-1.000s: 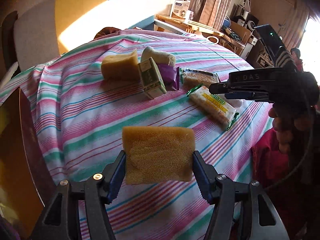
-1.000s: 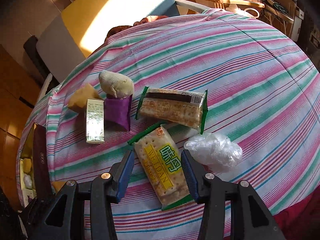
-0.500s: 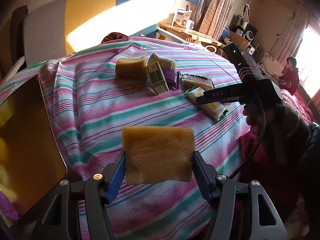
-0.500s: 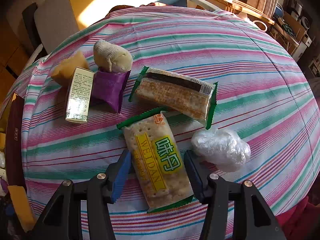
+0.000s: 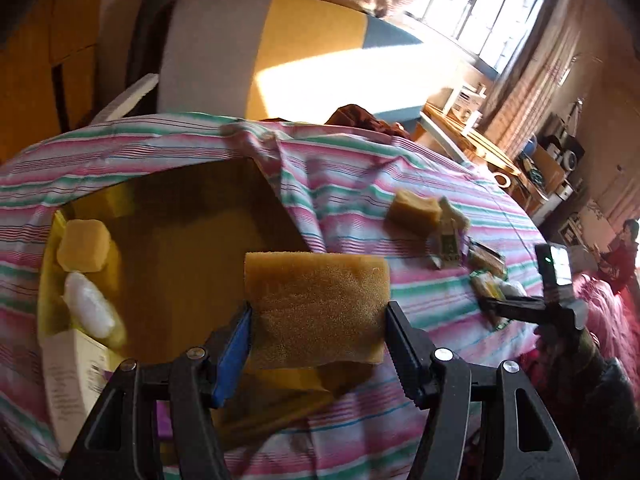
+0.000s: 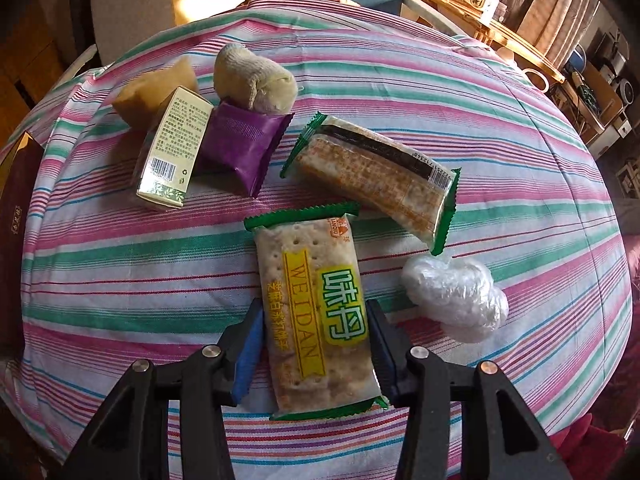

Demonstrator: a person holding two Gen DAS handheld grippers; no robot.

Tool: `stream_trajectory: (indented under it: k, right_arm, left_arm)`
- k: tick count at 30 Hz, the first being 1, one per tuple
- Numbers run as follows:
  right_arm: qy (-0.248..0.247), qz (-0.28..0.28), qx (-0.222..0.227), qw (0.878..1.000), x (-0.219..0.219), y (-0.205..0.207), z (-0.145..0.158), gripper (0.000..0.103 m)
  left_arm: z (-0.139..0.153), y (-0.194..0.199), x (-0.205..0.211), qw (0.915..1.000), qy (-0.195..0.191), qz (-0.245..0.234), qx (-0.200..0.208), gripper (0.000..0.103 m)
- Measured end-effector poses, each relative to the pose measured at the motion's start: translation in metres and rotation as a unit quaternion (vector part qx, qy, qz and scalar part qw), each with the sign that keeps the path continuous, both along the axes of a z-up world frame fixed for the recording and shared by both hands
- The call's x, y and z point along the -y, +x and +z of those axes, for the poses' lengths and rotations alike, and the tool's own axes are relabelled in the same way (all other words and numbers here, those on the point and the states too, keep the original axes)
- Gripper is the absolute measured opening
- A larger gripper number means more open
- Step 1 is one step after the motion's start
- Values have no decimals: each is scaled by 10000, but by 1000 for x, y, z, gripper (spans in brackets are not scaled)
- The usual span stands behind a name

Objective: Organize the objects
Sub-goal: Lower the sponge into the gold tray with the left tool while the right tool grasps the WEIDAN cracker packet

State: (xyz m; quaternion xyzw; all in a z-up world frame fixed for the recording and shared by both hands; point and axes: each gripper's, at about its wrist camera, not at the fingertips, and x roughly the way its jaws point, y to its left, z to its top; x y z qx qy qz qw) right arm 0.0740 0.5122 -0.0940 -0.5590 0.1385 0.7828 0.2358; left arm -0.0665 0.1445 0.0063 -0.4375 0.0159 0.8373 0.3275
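Moved since earlier frame: left gripper (image 5: 318, 320), sponge (image 5: 316, 310) pinched between its fingers, swung from over the striped cloth (image 5: 352, 200) to above the open box (image 5: 180, 240). Box holds a yellow block (image 5: 82, 246) and white wad (image 5: 86, 310). Right gripper (image 6: 316, 340): lowered; fingers spread either side of the cracker pack (image 6: 316, 312), not visibly squeezing it. On cloth near it: second pack (image 6: 376, 182), plastic wad (image 6: 454, 298), purple pouch (image 6: 242, 146), carton (image 6: 174, 148), sock (image 6: 254, 78), another sponge (image 6: 154, 94).
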Motion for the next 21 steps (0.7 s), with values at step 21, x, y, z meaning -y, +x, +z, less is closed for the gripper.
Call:
stream_trajectory:
  k: [21]
  right_arm:
    - [46, 56, 21, 10000, -5, -1, -1, 49]
  left_arm:
    - [-69, -160, 45, 9818, -814, 1514, 813, 64]
